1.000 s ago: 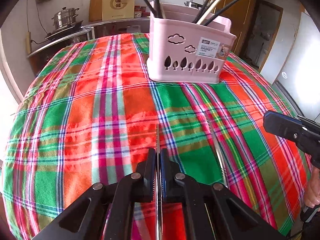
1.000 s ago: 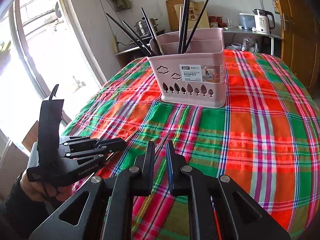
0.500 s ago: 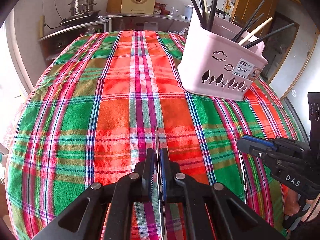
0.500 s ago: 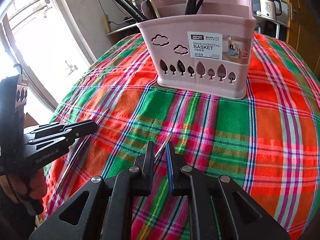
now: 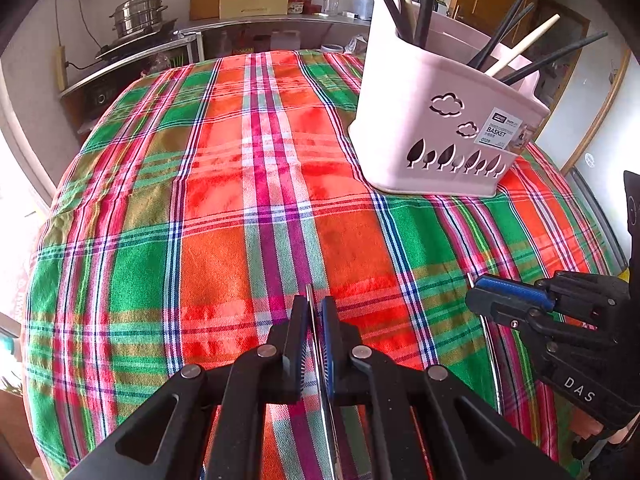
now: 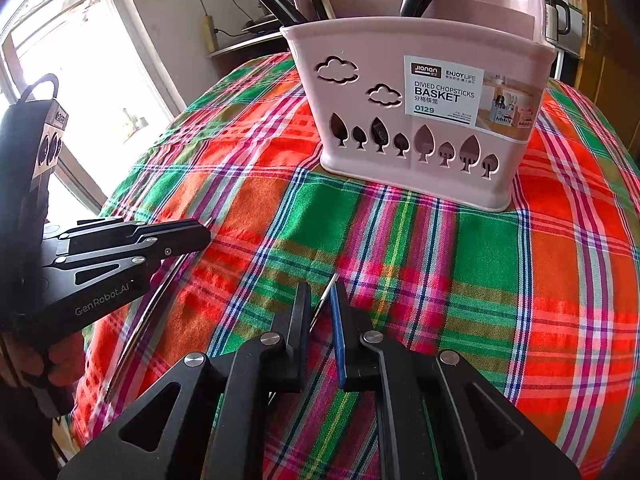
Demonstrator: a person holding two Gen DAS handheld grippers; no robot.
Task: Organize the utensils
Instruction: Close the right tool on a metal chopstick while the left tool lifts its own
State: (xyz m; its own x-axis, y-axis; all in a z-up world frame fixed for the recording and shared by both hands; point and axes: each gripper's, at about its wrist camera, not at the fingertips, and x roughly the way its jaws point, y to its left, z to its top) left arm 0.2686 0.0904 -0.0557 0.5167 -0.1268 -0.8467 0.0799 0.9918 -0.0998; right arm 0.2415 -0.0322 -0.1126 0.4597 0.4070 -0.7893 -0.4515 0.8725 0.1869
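A pink divided chopsticks basket [image 5: 436, 128] stands on the plaid tablecloth [image 5: 224, 216], with several black and pale chopsticks in it; it also shows in the right wrist view [image 6: 420, 120]. My left gripper [image 5: 314, 312] is shut on a thin metal chopstick [image 5: 311, 300], held just above the cloth; this gripper shows from the side in the right wrist view [image 6: 200, 236]. My right gripper [image 6: 322, 300] is shut on a second metal chopstick [image 6: 326, 296], in front of the basket. It shows at the right of the left wrist view [image 5: 476, 298].
A counter [image 5: 256, 28] with a steel steamer pot [image 5: 138, 14] stands behind the table. A window [image 6: 92, 80] is on the left. A kettle [image 6: 554, 12] sits behind the basket. The round table's edge falls away on every side.
Both grippers have moved forward towards the basket with their chopsticks. The basket looms larger in the right wrist view. The right gripper has come closer beside the left one.
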